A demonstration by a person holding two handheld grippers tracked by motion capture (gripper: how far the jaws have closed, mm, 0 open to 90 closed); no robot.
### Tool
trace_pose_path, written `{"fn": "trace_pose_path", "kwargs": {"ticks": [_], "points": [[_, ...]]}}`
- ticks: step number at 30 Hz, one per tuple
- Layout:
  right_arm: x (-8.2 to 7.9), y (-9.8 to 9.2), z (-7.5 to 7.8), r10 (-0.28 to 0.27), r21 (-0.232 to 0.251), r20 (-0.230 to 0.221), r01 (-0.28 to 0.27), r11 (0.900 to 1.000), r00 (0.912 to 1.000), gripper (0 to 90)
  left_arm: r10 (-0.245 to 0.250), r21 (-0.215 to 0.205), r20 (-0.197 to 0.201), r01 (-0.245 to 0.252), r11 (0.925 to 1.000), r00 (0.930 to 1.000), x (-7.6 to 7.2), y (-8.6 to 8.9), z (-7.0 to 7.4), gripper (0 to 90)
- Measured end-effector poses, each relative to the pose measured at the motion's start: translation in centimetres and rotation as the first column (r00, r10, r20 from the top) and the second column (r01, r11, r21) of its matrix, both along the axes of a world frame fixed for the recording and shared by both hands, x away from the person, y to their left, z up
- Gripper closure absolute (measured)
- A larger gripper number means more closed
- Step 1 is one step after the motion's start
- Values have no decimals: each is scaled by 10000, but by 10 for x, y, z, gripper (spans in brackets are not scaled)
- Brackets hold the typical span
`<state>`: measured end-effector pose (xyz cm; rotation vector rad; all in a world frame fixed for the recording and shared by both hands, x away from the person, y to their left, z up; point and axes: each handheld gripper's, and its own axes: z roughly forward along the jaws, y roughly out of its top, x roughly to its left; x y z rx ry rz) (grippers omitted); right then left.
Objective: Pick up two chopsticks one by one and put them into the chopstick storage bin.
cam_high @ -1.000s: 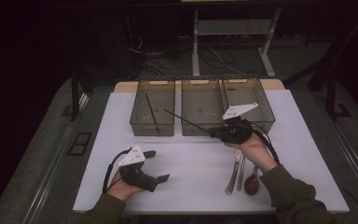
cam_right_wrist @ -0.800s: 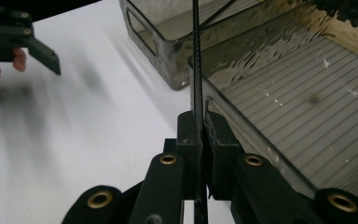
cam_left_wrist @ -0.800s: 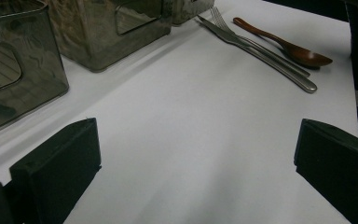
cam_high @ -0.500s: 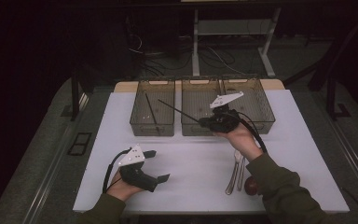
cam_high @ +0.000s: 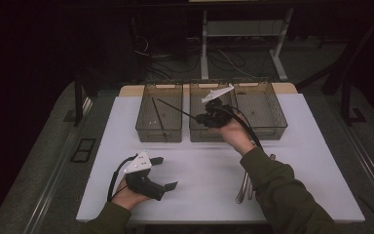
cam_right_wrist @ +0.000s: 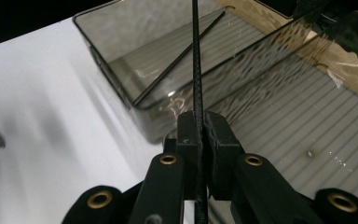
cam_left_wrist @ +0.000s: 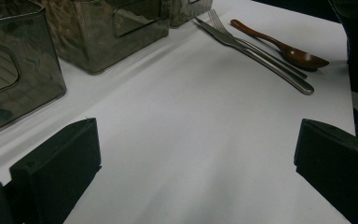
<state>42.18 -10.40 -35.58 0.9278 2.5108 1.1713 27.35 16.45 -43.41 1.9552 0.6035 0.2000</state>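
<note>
Black thin chopstick (cam_right_wrist: pixel 196 70) – clamped in right gripper (cam_right_wrist: pixel 200 126) – over ribbed smoky-plastic bin (cam_right_wrist: pixel 279 112).

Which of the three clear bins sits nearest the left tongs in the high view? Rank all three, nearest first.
From the left tongs:
1. Left bin, just beyond them at the row's left end.
2. Middle bin, farther right, centre of the row.
3. Right bin, at the row's far right end.

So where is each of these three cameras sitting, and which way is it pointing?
High view: above the table's near edge, looking forward and down; forearms, left gripper, right gripper.
Left gripper view: between open jaws, across the white table toward fork and spoon.
Right gripper view: along shut jaws holding a black chopstick.
High and right gripper views share the left bin.
</note>
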Motion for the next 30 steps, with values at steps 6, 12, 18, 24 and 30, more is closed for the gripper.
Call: {"fn": "trace_pose_path", "kwargs": {"ticks": [6,12,18,24,30], "points": [[12,15,1,-185,-173,-59,184,9997,9998,843,-19,-20,-3,19,10000,10000,0,0,0,0],[23,22,-1,-390,-224,-50,389,9990,9992,843,-32,-53,14,32,10000,10000,0,0,0,0],[33,32,1,-585,-337,-40,583,9977,9983,843,-106,-92,12,106,9999,9999,0,-2,0,0],[45,46,-1,-776,-524,-47,772,9956,9970,843,-128,-70,25,128,9999,9999,1,-1,0,0],[54,61,-5,-992,-823,9,989,9917,9951,843,-141,-131,-12,141,9998,9999,0,-2,1,0]]}}
